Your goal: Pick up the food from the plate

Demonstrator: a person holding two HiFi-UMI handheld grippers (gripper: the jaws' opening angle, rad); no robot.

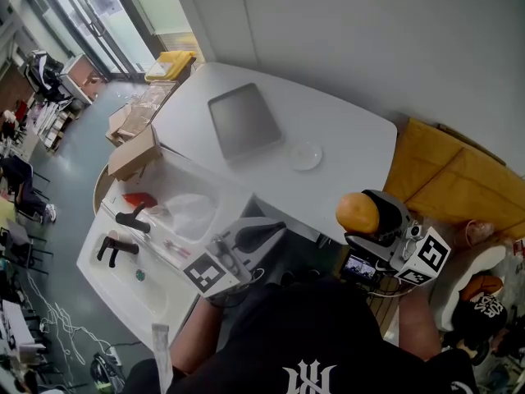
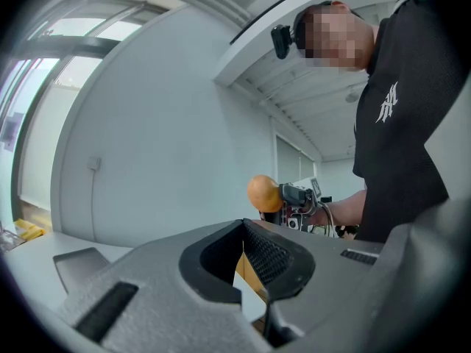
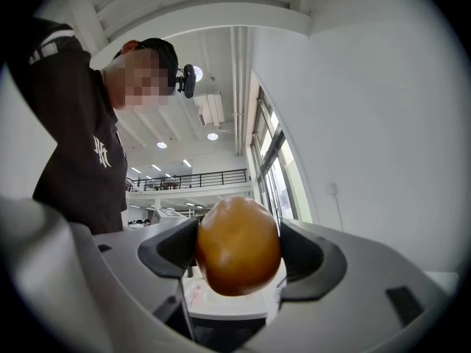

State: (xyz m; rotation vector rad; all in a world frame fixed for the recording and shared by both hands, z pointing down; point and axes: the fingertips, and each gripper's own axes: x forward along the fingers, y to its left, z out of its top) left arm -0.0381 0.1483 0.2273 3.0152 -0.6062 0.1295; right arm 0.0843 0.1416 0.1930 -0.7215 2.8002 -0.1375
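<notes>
My right tool (image 3: 238, 250) pinches the round orange-brown food (image 3: 237, 241), held well clear of the bare glass plate (image 1: 305, 155) on the bench (image 1: 353, 134). My left tool (image 2: 244, 234) sits pressed together, empty. I judge the pickup done.

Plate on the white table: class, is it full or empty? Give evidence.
Empty: the plate lies bare, and the food is clamped in the right gripper.
</notes>
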